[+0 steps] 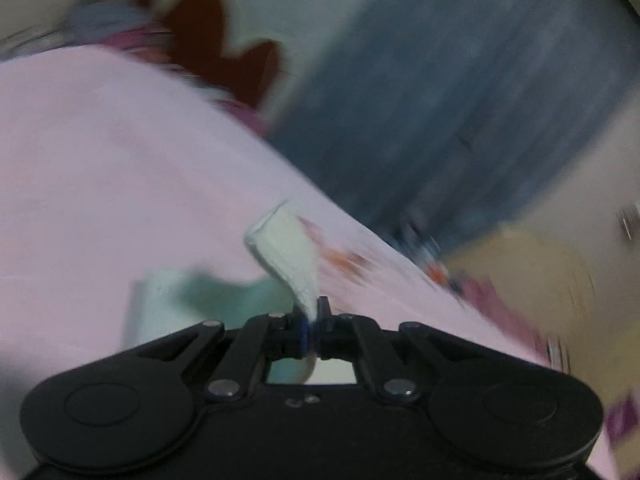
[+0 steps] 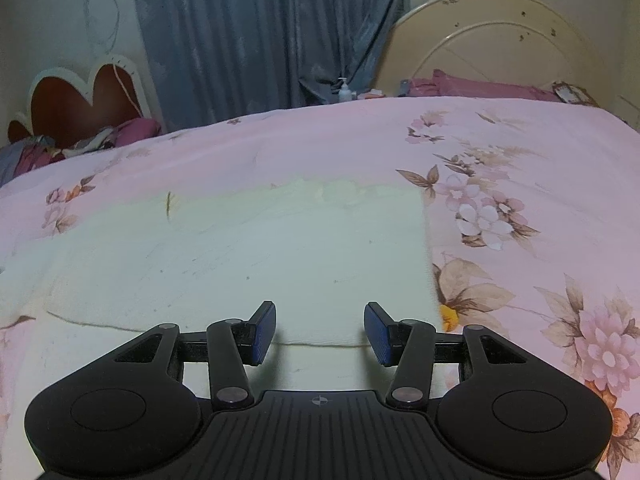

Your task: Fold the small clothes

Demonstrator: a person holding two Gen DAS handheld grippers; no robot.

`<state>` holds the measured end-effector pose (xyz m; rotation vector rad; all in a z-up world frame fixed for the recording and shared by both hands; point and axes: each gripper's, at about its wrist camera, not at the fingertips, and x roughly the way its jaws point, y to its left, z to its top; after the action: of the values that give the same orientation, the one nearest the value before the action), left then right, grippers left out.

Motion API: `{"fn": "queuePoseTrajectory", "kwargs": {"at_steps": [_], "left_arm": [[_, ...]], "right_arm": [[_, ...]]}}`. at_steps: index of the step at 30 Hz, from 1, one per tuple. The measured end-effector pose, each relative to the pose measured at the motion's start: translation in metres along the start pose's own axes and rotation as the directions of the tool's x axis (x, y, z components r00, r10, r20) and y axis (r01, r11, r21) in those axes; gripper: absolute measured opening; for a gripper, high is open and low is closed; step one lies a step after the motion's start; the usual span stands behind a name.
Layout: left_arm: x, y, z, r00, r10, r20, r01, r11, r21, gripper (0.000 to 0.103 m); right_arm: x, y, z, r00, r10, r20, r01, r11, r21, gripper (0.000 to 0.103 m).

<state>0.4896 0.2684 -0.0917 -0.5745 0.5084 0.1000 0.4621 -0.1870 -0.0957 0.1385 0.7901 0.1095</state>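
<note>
A pale cream cloth (image 2: pixel 248 256) lies spread flat on the pink floral bedspread (image 2: pixel 520 184) in the right wrist view. My right gripper (image 2: pixel 320 334) is open and empty, its fingers hovering just over the cloth's near folded edge. In the blurred left wrist view my left gripper (image 1: pixel 312 326) is shut on a corner of the cream cloth (image 1: pixel 292 252), which stands up in a fold from between the jaws. More of the cloth (image 1: pixel 176 300) lies on the bedspread (image 1: pixel 100 160) behind it.
A blue curtain (image 2: pixel 272 32) hangs behind the bed. A red heart-shaped headboard (image 2: pixel 84 100) and crumpled clothes (image 2: pixel 80 144) are at the far left. A cream round headboard (image 2: pixel 500 40), purple pillows (image 2: pixel 480 86) and a pump bottle (image 2: pixel 345 90) are at the back.
</note>
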Motion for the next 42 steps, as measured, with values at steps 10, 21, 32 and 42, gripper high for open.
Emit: {"fn": "queuePoseTrajectory", "kwargs": {"at_steps": [10, 21, 32, 42], "left_arm": [[0.07, -0.186, -0.102, 0.95, -0.121, -0.287, 0.242, 0.867, 0.436, 0.003], [0.059, -0.212, -0.171, 0.891, -0.154, -0.427, 0.372, 0.787, 0.492, 0.085], [-0.03, -0.078, -0.106, 0.971, 0.152, -0.183, -0.065, 0.909, 0.411, 0.079], [0.01, -0.048, -0.1, 0.952, 0.198, -0.232, -0.119, 0.942, 0.314, 0.071]], "right_arm": [[-0.019, -0.04, 0.003, 0.999, 0.002, 0.035, -0.007, 0.991, 0.131, 0.05], [-0.026, -0.067, 0.004, 0.994, 0.108, 0.037, -0.113, 0.968, 0.224, 0.05], [0.026, -0.018, 0.018, 0.948, 0.317, -0.036, -0.301, 0.926, 0.229, 0.05], [0.065, 0.027, 0.028, 0.94, 0.326, -0.101, -0.314, 0.942, 0.12, 0.004]]}}
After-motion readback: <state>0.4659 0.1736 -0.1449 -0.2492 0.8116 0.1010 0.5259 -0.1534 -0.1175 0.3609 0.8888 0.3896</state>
